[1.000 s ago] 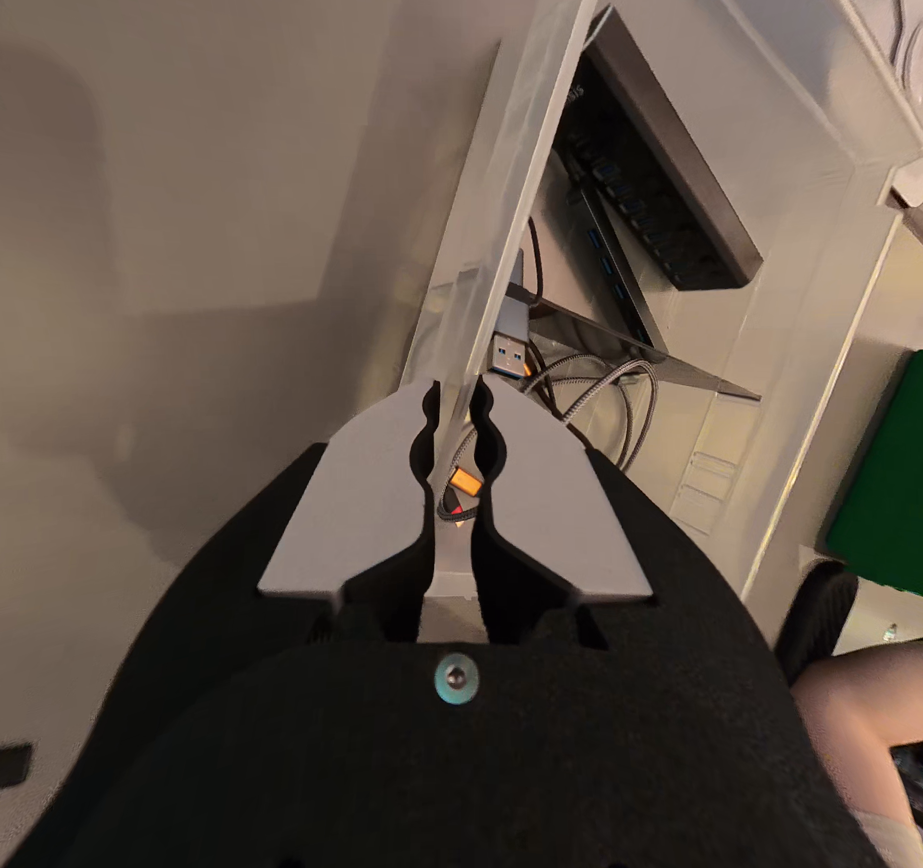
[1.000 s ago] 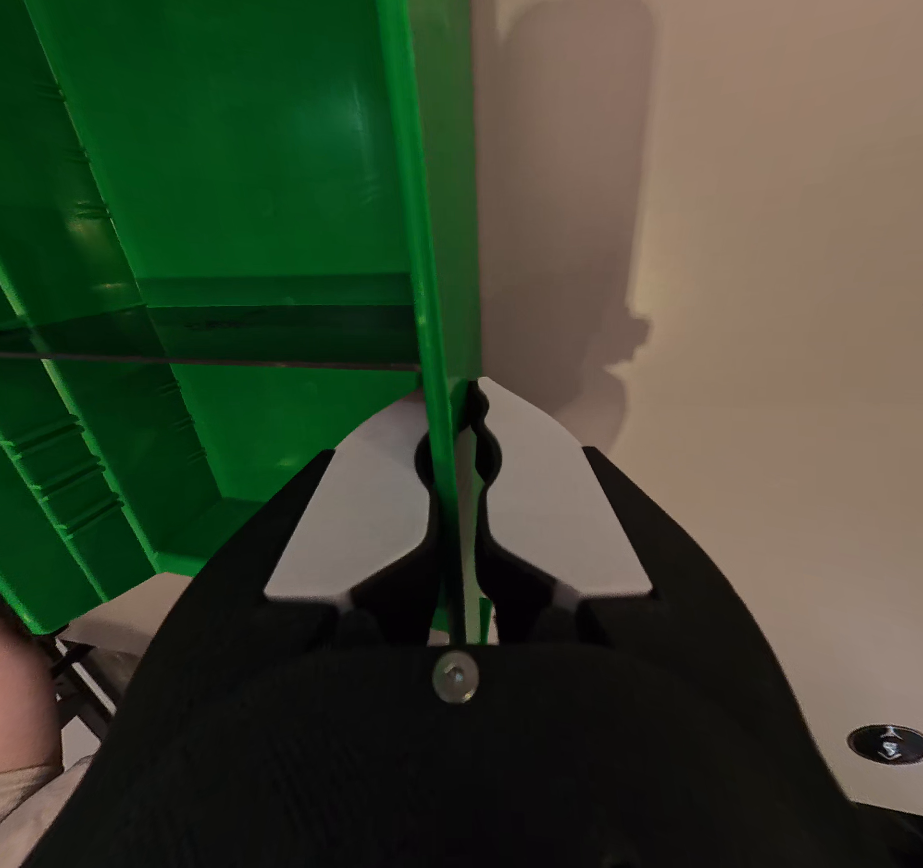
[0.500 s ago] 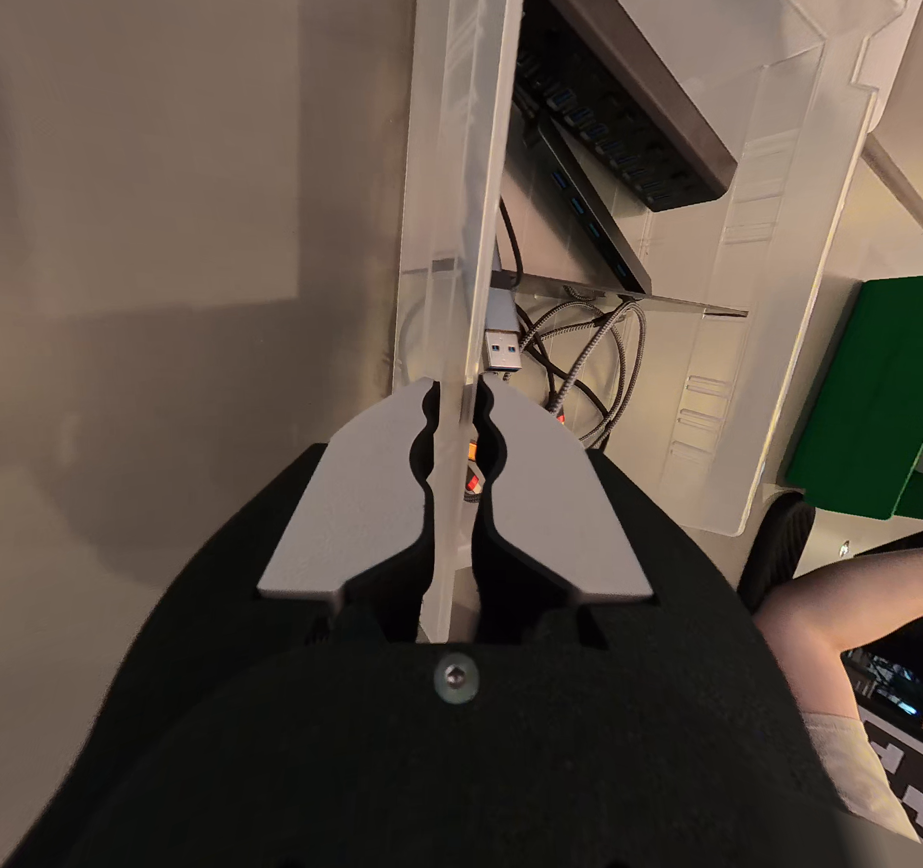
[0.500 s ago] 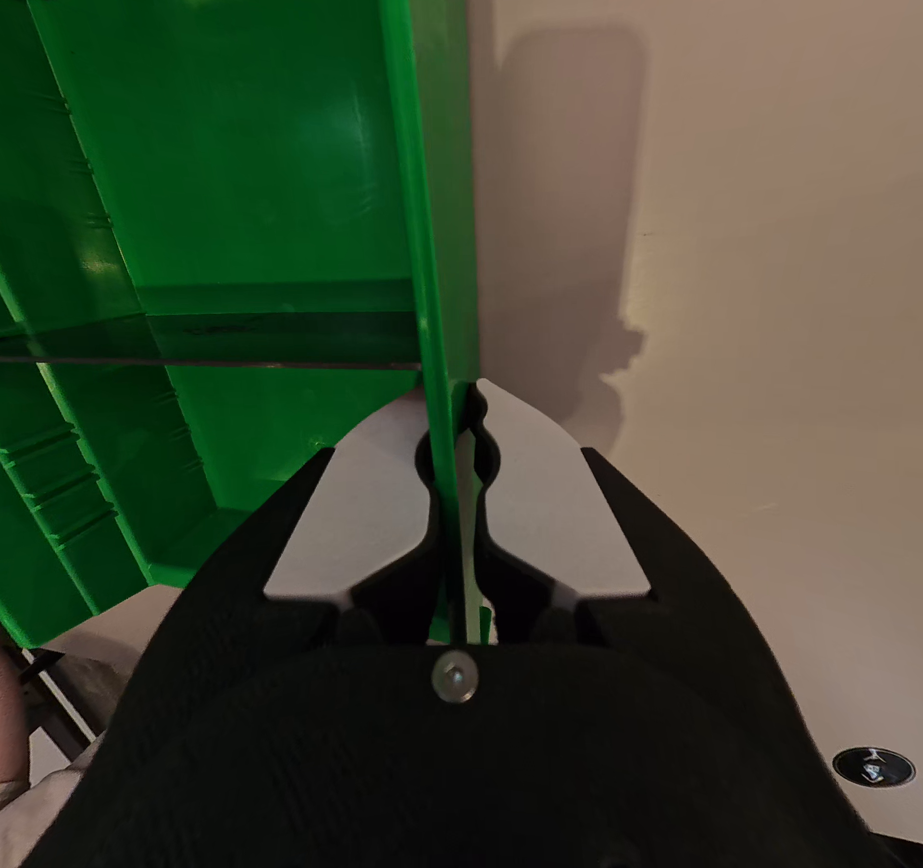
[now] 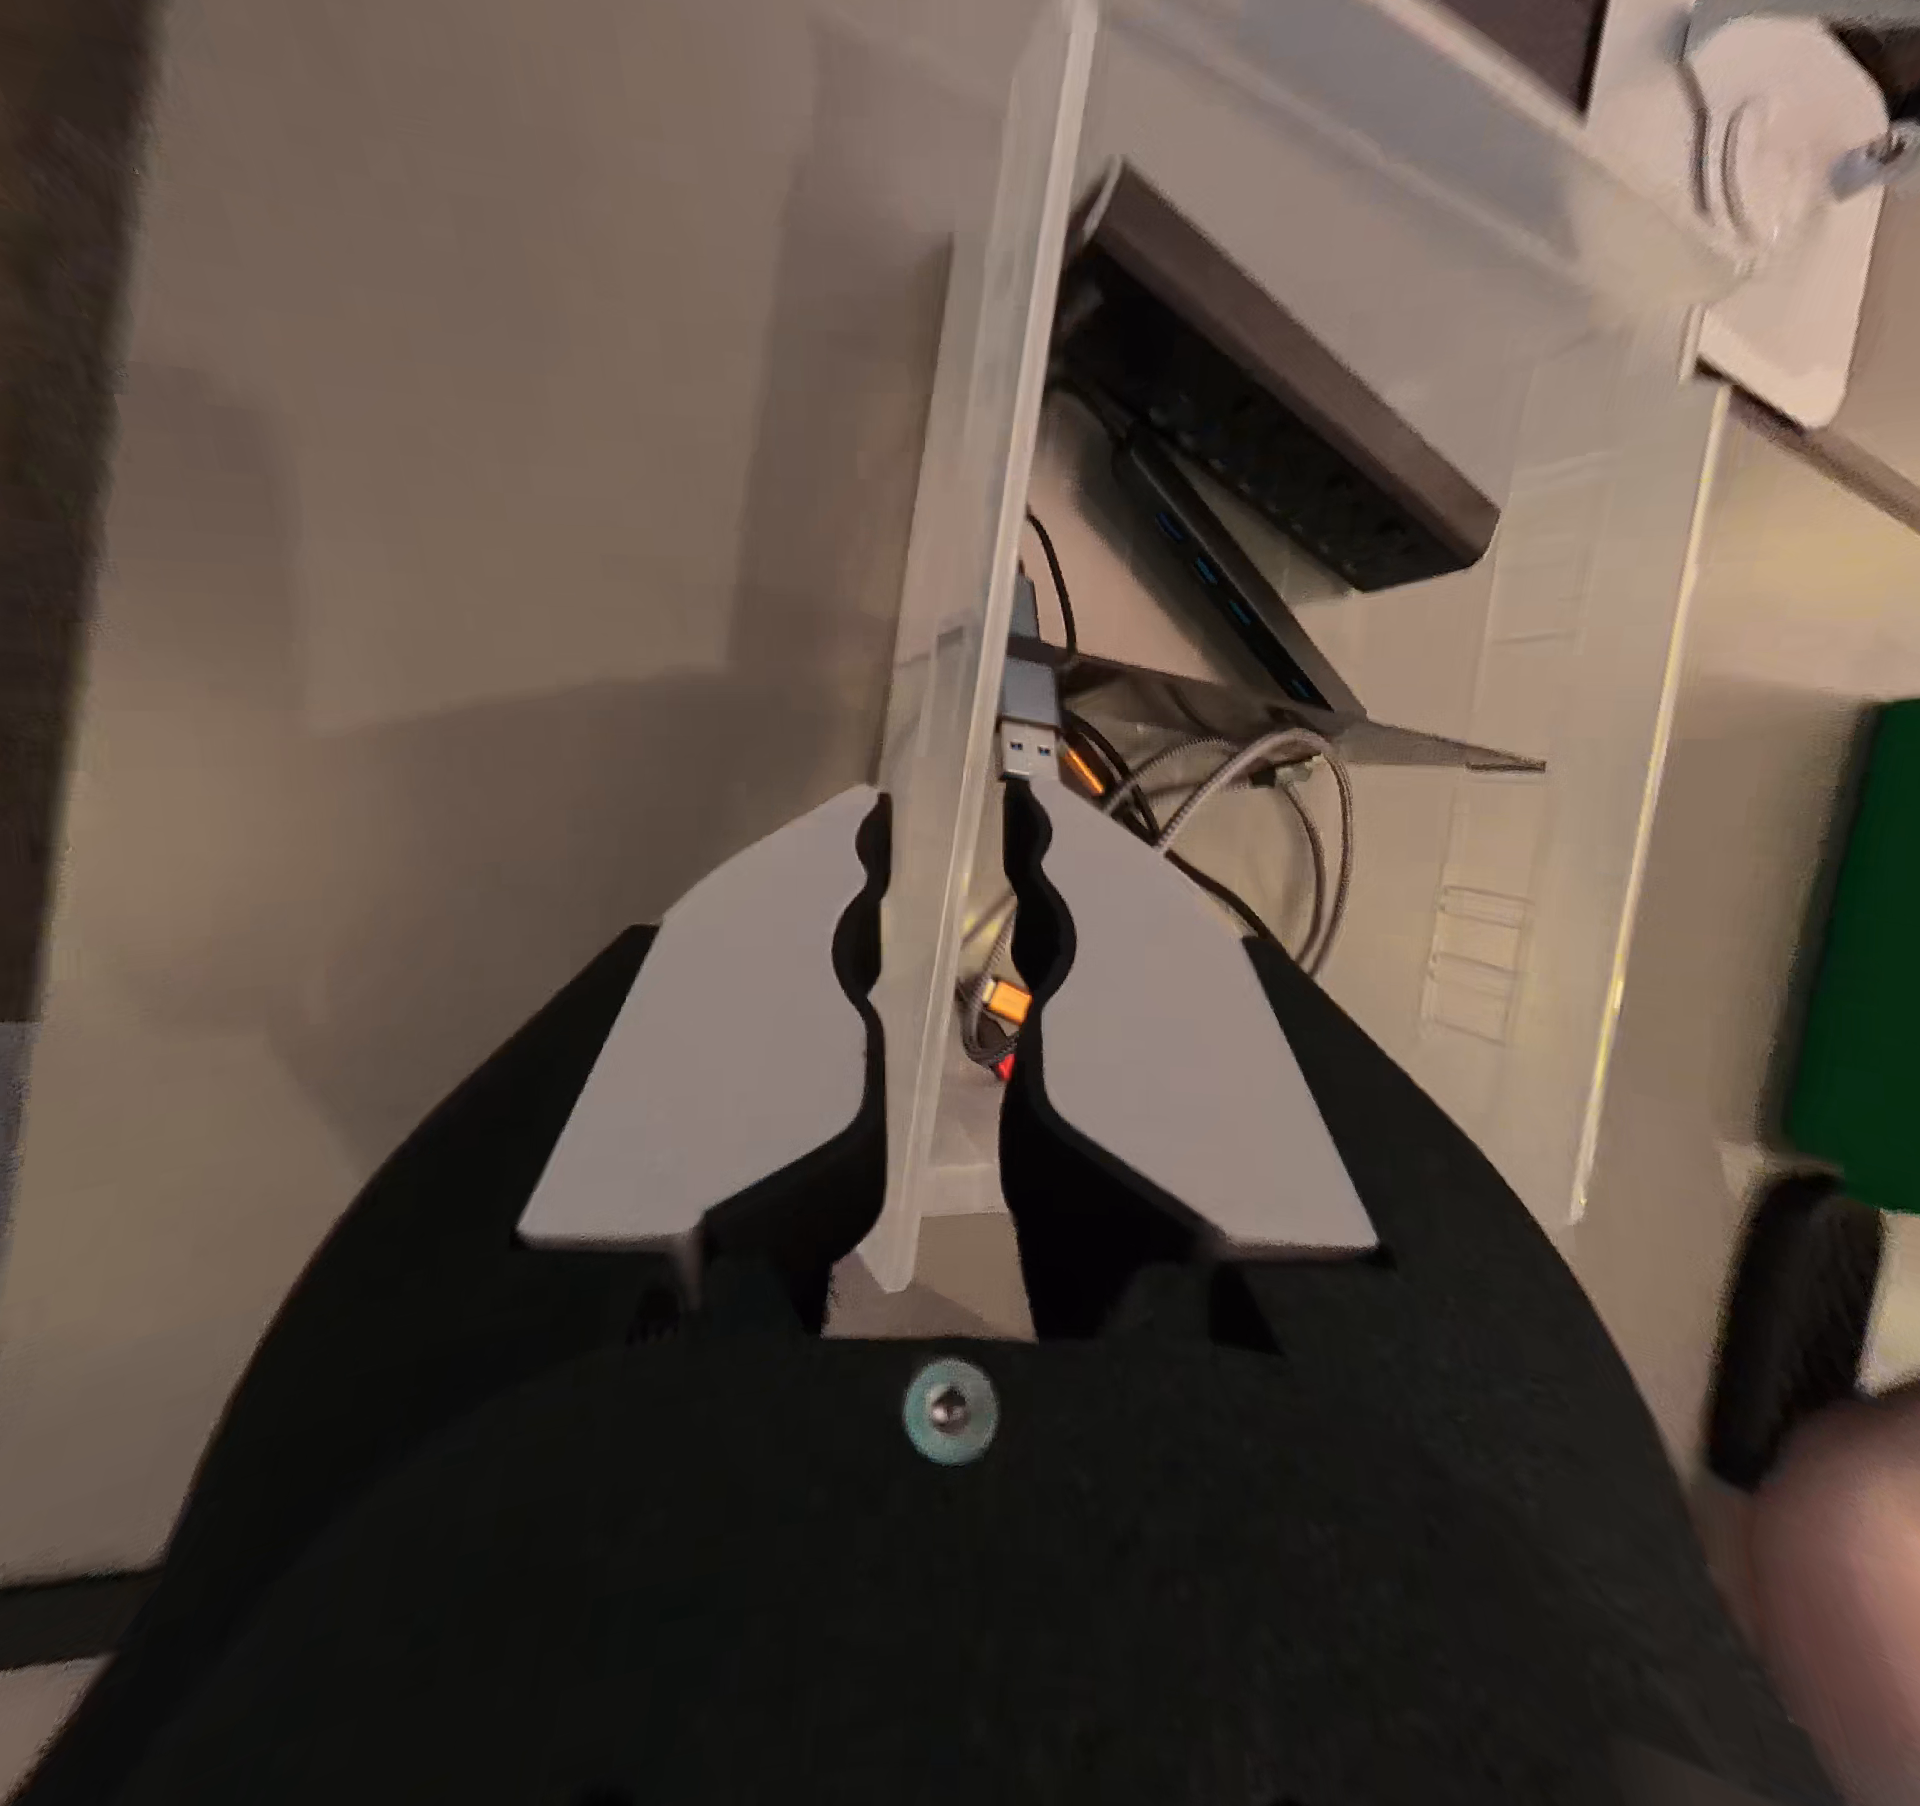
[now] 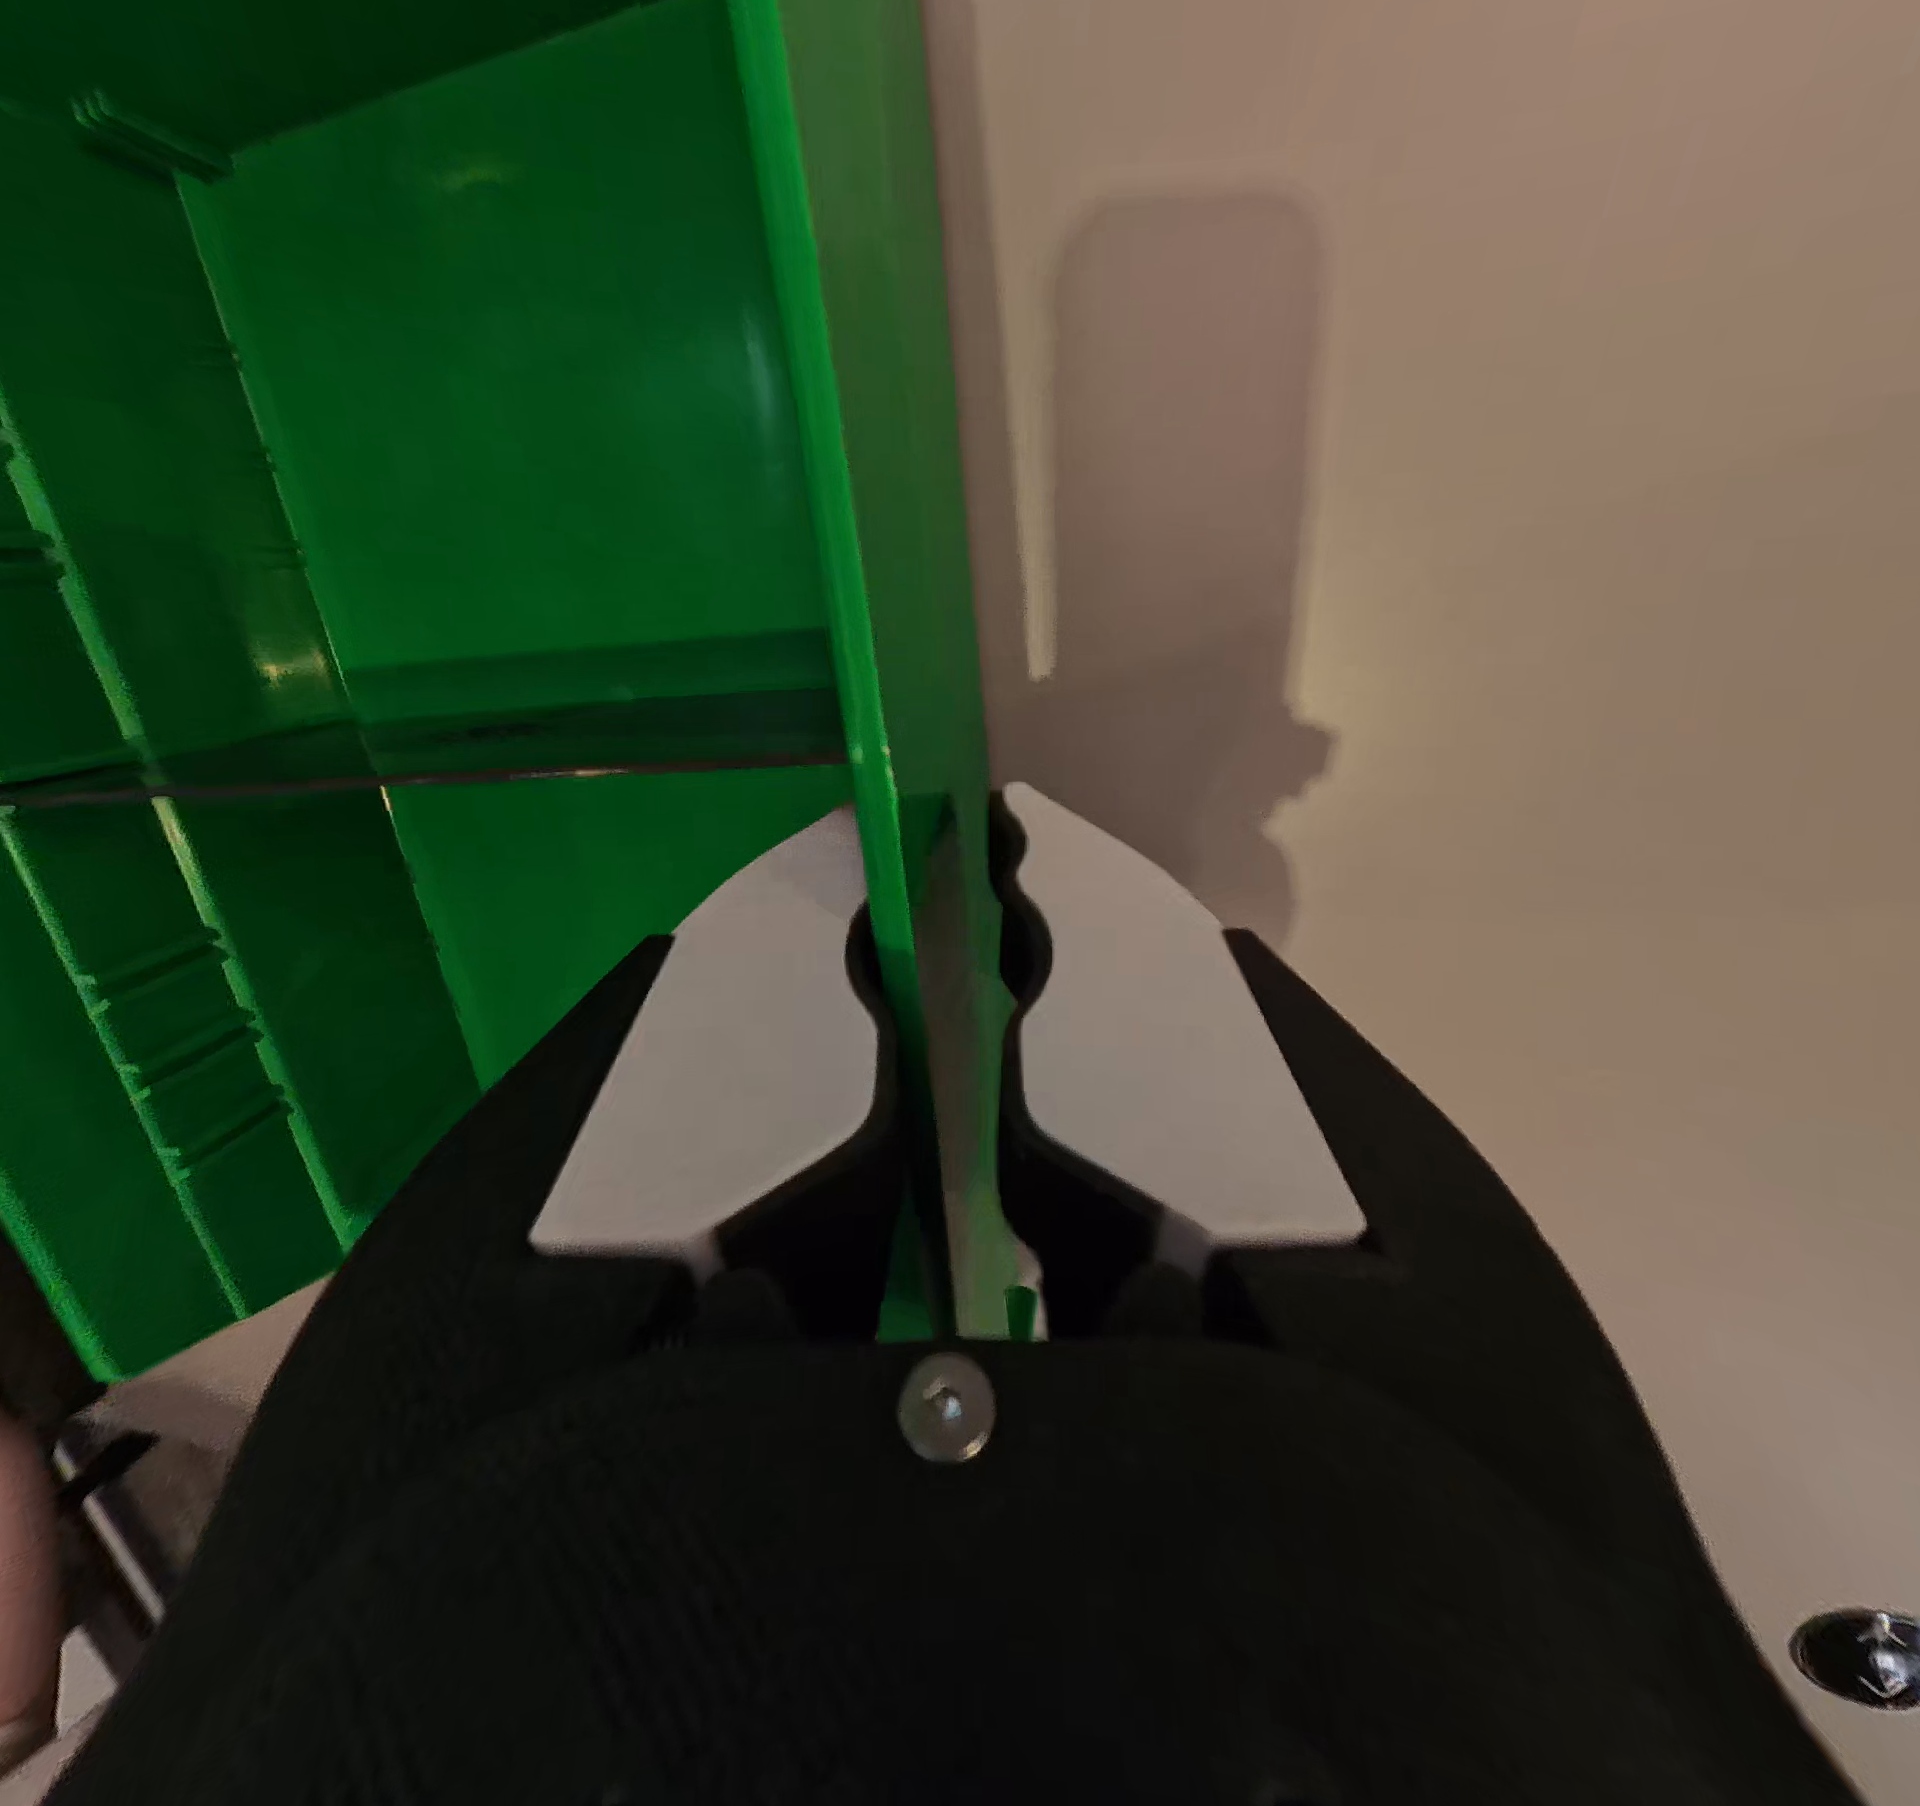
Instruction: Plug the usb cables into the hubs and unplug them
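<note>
Clearly, neither hand-held gripper has a cable yet. The left hand-held gripper (image 5: 940, 811) straddles the near wall of a clear plastic bin (image 5: 1600, 613); its jaws stand slightly apart around that wall, with a gap showing on the right side, so the grip looks loose or just releasing. The right hand-held gripper (image 6: 935, 806) is pinched on the side wall of a green bin (image 6: 810, 406), whose visible compartments appear empty.

The task's things all lie inside the clear bin, up and to the right of the left tips. A grey USB plug (image 5: 1031, 733) hangs just beyond the right finger, its long axis running roughly along the fingers, metal end toward the camera. Braided cables (image 5: 1247, 769) coil right of centre, and an orange-tipped connector (image 5: 1006, 1000) shows between the jaws. Two dark hubs (image 5: 1278, 468) slant across the upper right, behind a divider.

The left gripper is plainly nearer; it would need to clear the wall and shift slightly right to reach the plug.
</note>
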`<state>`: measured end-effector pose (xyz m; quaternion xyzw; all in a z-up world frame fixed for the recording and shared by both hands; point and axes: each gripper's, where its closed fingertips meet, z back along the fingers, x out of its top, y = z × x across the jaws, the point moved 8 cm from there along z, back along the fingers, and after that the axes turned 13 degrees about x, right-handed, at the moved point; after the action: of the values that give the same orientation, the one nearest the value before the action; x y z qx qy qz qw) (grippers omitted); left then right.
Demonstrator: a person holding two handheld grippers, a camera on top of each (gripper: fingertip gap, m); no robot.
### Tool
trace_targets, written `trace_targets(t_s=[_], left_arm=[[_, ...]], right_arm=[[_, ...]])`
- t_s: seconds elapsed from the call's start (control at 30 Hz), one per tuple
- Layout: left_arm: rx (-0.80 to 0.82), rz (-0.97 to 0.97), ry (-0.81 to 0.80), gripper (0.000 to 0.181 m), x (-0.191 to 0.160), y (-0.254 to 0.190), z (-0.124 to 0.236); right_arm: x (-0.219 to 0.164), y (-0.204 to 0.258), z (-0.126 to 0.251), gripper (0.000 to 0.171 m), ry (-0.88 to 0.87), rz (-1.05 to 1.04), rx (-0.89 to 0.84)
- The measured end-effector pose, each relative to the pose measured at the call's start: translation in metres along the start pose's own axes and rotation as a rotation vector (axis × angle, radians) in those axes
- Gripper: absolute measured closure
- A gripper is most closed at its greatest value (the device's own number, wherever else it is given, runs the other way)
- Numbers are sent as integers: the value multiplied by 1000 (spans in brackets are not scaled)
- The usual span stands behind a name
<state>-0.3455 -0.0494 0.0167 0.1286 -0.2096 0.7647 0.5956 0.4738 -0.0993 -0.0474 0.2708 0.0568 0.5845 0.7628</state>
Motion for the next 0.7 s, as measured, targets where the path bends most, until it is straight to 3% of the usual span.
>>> trace_targets(t_s=[0.1, 0.2, 0.3, 0.37, 0.43, 0.57, 0.7], left_arm=[[11, -91, -223, 161, 11, -11, 34], [-16, -324, -574, 151, 26, -45, 69], [-12, -526, -1058, 124, 28, -90, 84], [25, -650, -1313, 140, 21, -120, 77], [75, -755, -1327, 151, 20, -144, 60], [45, -939, -1096, 131, 16, -180, 20], [111, -1089, -937, 128, 8, -194, -13]], right_arm=[[0, 3, 18, 146, -81, -1, -31], [6, 19, 51, 145, -269, 57, -66], [16, 52, 96, 143, -615, 267, -58], [15, 81, 121, 139, -877, 474, 21], [7, 105, 136, 130, -1095, 665, 119], [-17, 138, 151, 126, -1449, 920, 276], [-29, 165, 155, 124, -1506, 1058, 455]])
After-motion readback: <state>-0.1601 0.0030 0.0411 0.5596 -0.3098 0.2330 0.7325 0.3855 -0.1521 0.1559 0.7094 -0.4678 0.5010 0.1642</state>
